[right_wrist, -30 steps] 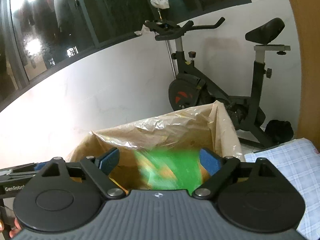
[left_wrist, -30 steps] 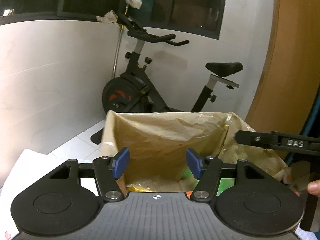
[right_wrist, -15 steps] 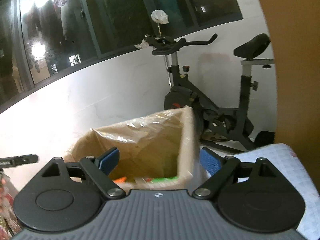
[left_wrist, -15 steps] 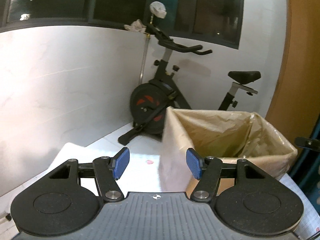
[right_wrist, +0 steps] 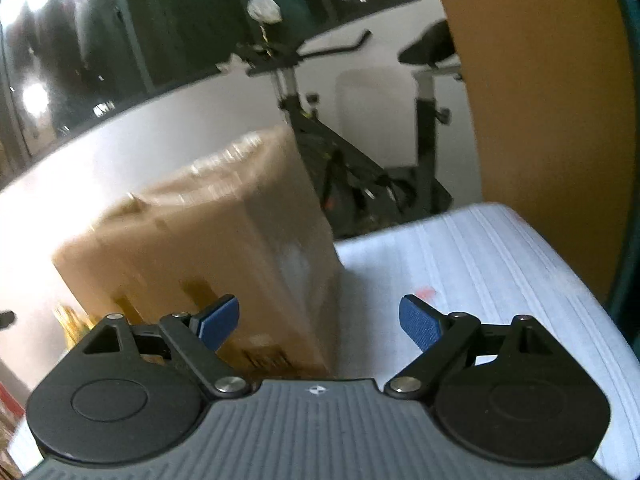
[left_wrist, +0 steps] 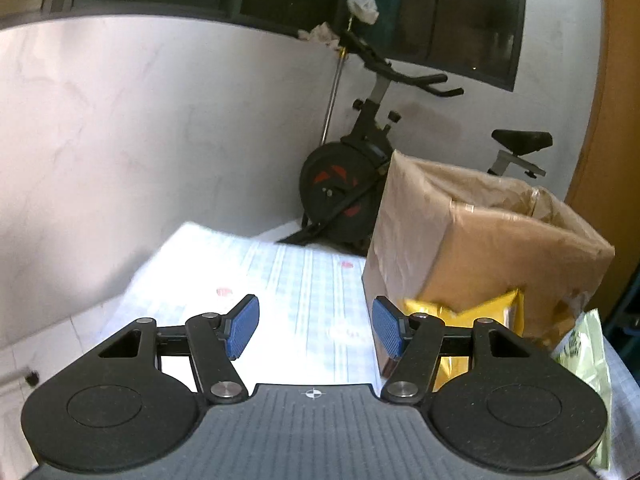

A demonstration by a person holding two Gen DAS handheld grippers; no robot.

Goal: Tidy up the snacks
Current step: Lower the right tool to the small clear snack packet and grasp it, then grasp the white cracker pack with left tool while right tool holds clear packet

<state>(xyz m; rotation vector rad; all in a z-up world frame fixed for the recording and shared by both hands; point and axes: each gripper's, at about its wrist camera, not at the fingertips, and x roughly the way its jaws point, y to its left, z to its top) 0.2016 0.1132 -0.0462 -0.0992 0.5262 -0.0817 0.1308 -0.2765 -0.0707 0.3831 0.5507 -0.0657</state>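
Observation:
A tall cardboard box (left_wrist: 492, 248) lined with clear plastic stands on a table covered by a light checked cloth (left_wrist: 288, 280). A yellow snack bag (left_wrist: 476, 320) leans against the box's near side, and a pale green bag (left_wrist: 588, 364) lies to its right. My left gripper (left_wrist: 316, 326) is open and empty, low over the cloth to the left of the box. In the right wrist view the same box (right_wrist: 208, 256) is blurred and fills the left half. My right gripper (right_wrist: 320, 324) is open and empty, straddling the box's right edge from the near side.
A black exercise bike (left_wrist: 360, 184) stands behind the table against a white wall. An orange-brown panel (right_wrist: 540, 80) rises at the right. Bare cloth (right_wrist: 480, 264) stretches right of the box. Something yellow (right_wrist: 74, 320) shows left of the box in the right wrist view.
Both grippers have pulled back from over the box's open top and sunk down. The left one moved left of the box, the right one to the box's right. The jaws kept their width.

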